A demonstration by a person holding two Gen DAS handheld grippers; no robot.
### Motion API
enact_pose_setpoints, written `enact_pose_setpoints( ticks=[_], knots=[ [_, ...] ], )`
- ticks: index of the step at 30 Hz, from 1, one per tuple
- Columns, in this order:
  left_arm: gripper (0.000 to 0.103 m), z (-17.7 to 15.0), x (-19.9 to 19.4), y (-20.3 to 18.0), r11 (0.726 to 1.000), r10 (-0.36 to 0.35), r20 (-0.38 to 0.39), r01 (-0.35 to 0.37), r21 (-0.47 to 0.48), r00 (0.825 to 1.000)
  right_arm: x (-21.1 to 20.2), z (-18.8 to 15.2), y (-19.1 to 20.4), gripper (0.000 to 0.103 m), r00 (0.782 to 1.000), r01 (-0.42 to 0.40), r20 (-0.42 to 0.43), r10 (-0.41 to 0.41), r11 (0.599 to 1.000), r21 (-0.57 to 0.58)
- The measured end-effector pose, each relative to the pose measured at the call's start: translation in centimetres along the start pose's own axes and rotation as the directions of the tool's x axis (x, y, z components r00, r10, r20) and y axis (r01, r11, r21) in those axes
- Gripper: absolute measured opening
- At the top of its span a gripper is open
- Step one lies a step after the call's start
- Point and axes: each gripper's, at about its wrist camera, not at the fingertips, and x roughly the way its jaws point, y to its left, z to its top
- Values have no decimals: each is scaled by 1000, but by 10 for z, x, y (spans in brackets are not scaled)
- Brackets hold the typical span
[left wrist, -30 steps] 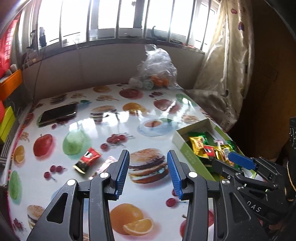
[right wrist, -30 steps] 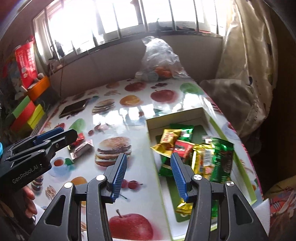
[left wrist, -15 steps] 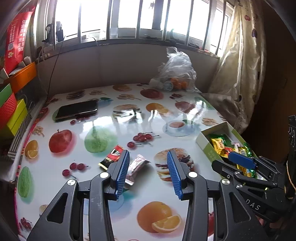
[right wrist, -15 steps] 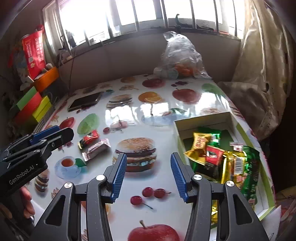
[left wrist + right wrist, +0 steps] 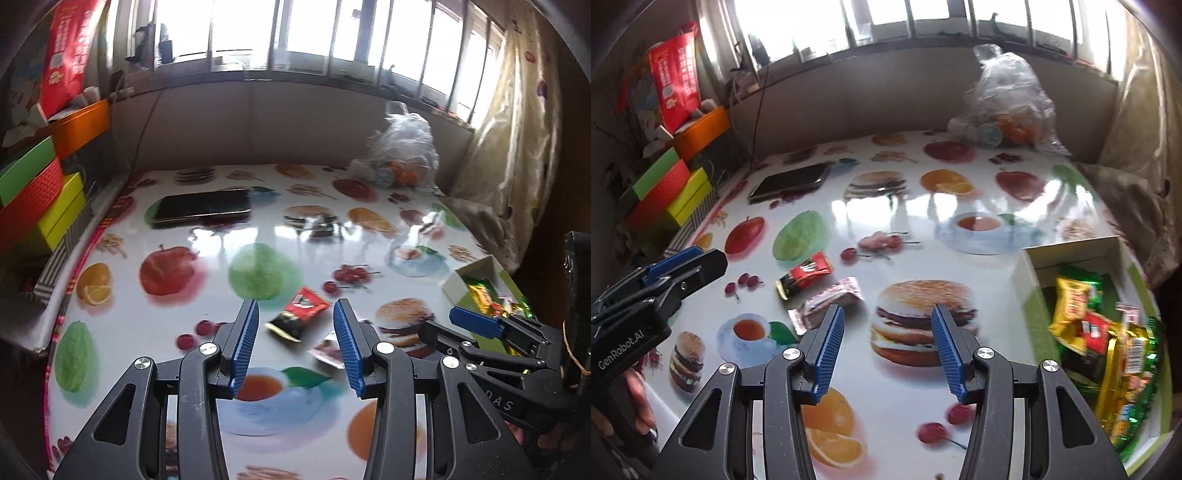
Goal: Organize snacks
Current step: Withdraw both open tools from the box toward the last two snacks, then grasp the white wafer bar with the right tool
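Left gripper [image 5: 295, 343]: jaws stood apart, holding nothing, above the red-and-black snack packet [image 5: 298, 314].
Right gripper [image 5: 886, 350]: jaws apart, empty, over the printed tablecloth [image 5: 979, 206].
Loose snacks: red-and-black packet and pink wrapper [image 5: 827, 302] lay just beside each other.
Box [image 5: 1071, 251]: at right, full of snack packets [image 5: 1104, 332].
Phone [image 5: 202, 206]: far left of the table.

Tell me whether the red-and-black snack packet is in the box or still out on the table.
Out. The red-and-black snack packet lies on the printed tablecloth beside a pinkish wrapped bar, apart from the snack-filled box.
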Motion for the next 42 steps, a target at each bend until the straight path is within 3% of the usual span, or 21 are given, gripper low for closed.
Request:
enact_pose_setpoints(
  ticks=[8,23,42],
  knots=[
    [43,-4,6,26,999,22,-10,-23,-39,1000,41,5,12,49,997,-19,-69,22,999,51],
    [43,-12,16,51,996,28,-31,-31,-82,999,82,9,32,49,993,-19,-112,28,996,83],
    [43,-12,29,46,997,10,-62,-14,-69,998,87,2,41,49,991,92,-93,-95,995,-38]
  ],
)
